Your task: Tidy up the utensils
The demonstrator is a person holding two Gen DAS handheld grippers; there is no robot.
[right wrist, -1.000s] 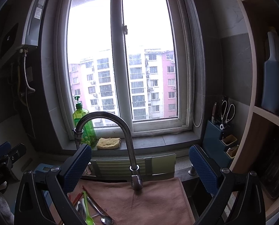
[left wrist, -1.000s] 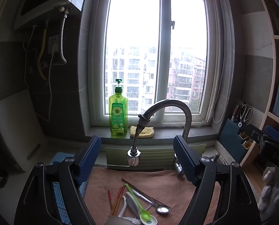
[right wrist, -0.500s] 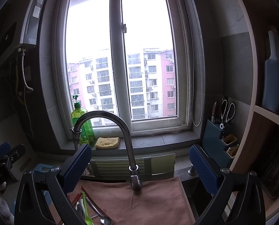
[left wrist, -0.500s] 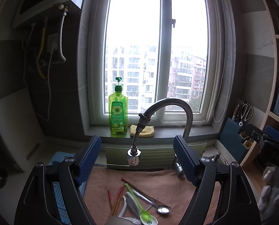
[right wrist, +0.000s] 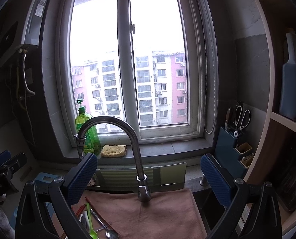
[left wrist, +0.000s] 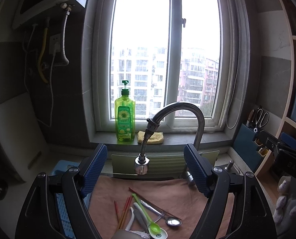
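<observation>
With both the left gripper (left wrist: 145,171) and right gripper (right wrist: 148,176) spread and empty, reaching down for the utensils (left wrist: 148,215) (heaped crisscross on the pink towel (left wrist: 167,193)) risks clipping the faucet (left wrist: 179,115) or snagging several.

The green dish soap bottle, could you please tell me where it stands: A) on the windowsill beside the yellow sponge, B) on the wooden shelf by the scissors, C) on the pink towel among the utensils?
A: the green dish soap bottle stands upright on the windowsill, just left of the yellow sponge.
</observation>
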